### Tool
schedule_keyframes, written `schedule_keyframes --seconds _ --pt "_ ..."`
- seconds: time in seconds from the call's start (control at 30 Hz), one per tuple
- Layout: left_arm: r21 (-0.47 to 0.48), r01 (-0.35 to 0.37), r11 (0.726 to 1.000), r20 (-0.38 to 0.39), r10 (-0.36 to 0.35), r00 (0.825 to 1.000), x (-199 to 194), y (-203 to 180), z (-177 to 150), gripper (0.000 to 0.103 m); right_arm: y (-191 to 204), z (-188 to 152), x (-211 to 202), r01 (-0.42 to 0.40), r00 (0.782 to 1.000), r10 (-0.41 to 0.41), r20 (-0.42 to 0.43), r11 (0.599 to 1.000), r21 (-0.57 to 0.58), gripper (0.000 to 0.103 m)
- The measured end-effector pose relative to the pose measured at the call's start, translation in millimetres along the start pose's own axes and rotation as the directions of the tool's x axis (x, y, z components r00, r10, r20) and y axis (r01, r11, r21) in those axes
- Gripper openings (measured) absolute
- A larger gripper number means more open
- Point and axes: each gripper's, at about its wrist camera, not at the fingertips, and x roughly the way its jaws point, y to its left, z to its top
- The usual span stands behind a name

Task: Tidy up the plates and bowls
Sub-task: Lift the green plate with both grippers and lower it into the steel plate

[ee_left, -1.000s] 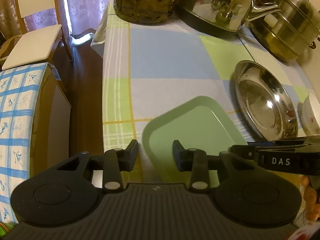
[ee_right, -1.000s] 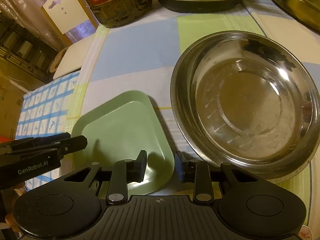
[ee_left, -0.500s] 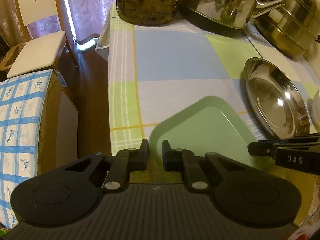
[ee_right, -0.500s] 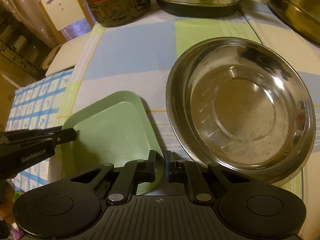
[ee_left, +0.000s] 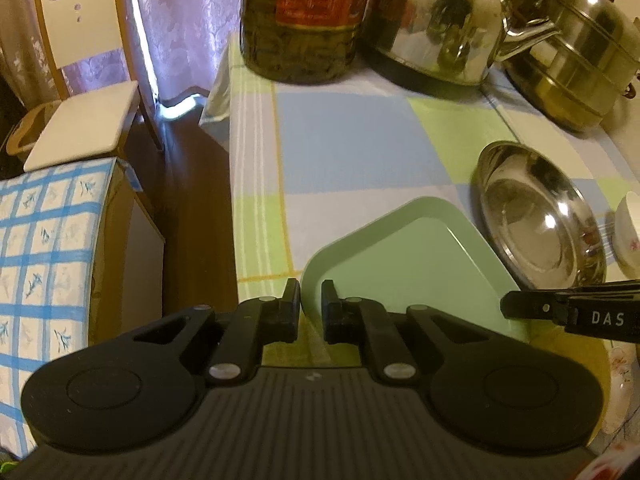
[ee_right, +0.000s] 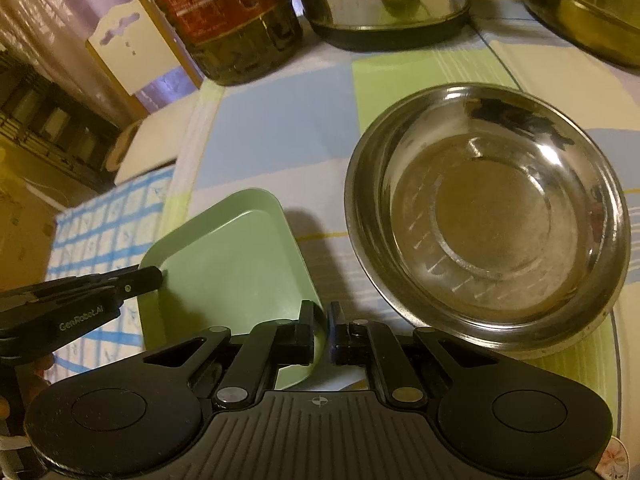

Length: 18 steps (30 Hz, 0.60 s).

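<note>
My left gripper and right gripper clench opposite rims of the green plate, one corner pointing away from me.

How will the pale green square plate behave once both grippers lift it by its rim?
The pale green square plate looks rigid, so it probably won't sag. Its smooth surface may slip. The left gripper and right gripper pinch opposite edges, which should limit tipping.

square plate left of steel bowl
</note>
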Motion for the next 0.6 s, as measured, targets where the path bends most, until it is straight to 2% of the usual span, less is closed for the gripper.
schedule_keyframes --seconds 0.3,0.6 --pt "0.064 0.039 0.997 0.050 -0.042 0.998 -18.8 -29.2 16.5 0.009 -17.3 0.3 -36.2 -0.017 0.999 0.014 0.043 0.998 0.068 0.007" --pt "0.143 0.099 0.985 0.059 -0.108 0.992 -12.1 -76.1 31.7 0.009 -51.6 2.2 -66.9 0.021 0.995 -0.036 0.096 0.988 0.151 0.007"
